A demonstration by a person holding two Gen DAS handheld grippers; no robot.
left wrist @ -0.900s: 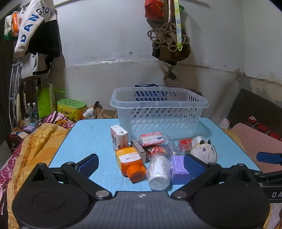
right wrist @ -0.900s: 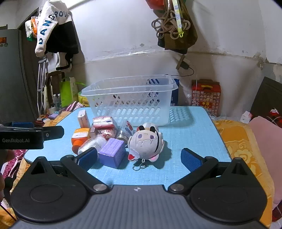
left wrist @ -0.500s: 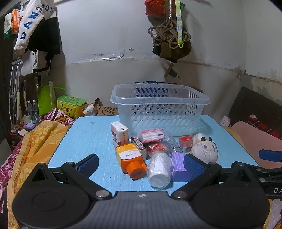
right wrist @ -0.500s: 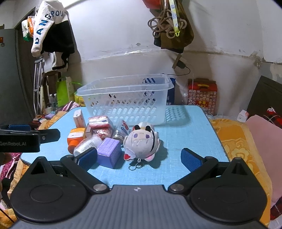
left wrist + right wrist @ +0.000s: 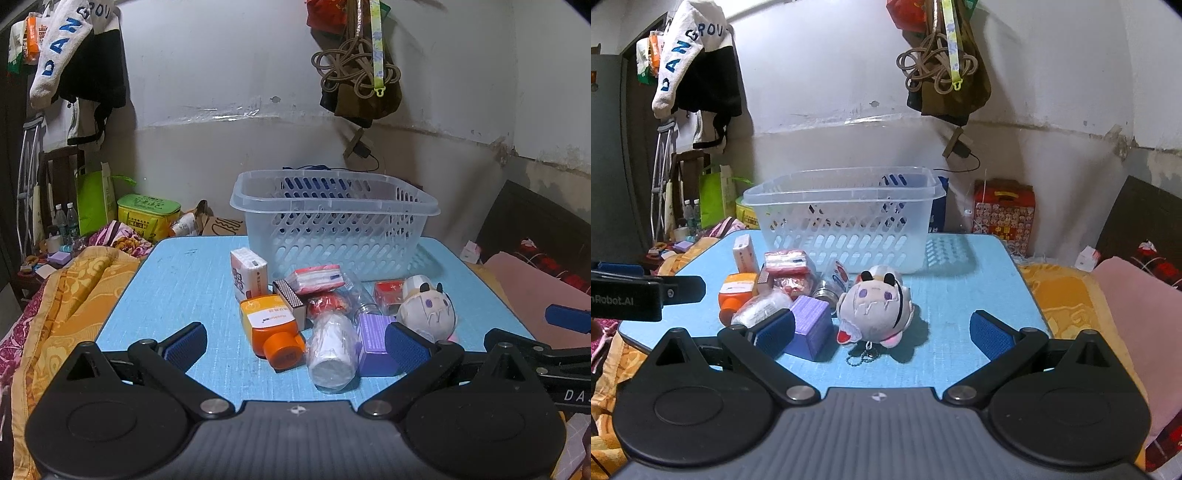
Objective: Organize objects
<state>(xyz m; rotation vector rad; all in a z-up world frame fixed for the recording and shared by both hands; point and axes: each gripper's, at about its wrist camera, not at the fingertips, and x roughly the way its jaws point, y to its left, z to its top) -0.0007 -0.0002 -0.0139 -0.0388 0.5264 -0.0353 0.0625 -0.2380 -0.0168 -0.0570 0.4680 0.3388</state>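
Note:
A clear slotted basket [image 5: 334, 221] [image 5: 846, 218] stands empty at the back of the blue table [image 5: 177, 295] [image 5: 967, 291]. In front of it lies a cluster: an orange bottle [image 5: 271, 326] [image 5: 735, 291], a white wrapped bottle [image 5: 332, 350] [image 5: 759, 308], a purple box [image 5: 373, 341] [image 5: 810, 326], a white carton [image 5: 247, 273] [image 5: 746, 253], a red-and-white packet [image 5: 319, 278] [image 5: 786, 260] and a plush toy [image 5: 428, 312] [image 5: 877, 306]. My left gripper [image 5: 295, 347] is open before the orange and white bottles. My right gripper [image 5: 882, 332] is open before the plush toy. Neither holds anything.
An orange patterned blanket [image 5: 66, 295] lies left of the table, a pink cushion [image 5: 1137, 314] to its right. Clothes [image 5: 62, 55] and a bag with cord [image 5: 358, 70] hang on the wall. A red gift box [image 5: 1003, 212] and a green tin [image 5: 147, 214] stand behind the table.
Both views shifted slightly; the objects now sit a little closer and lower in frame. Nothing on the table moved, and both grippers stayed open.

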